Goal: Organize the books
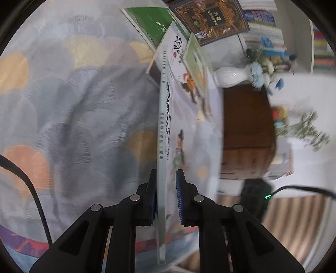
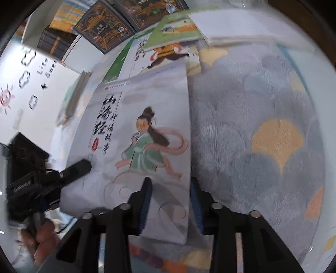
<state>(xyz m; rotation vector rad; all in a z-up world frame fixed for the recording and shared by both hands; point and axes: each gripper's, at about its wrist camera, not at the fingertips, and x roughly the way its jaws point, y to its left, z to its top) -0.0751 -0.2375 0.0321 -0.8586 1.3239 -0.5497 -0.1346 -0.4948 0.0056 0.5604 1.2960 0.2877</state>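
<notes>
Left wrist view: left gripper (image 1: 166, 195) clamps the pale picture book (image 1: 161, 130) by its spine above the patterned cloth (image 1: 73, 105); right gripper (image 2: 170, 201) fingers apart, straddling its edge.

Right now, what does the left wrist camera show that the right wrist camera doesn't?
Only the left wrist view shows the white vase with blue flowers, the brown cabinet, and the book's spine edge-on between the left fingers. Only the right wrist view shows the book's cover face-on and the wall lettering. Both show the dark book and the patterned cloth.
</notes>
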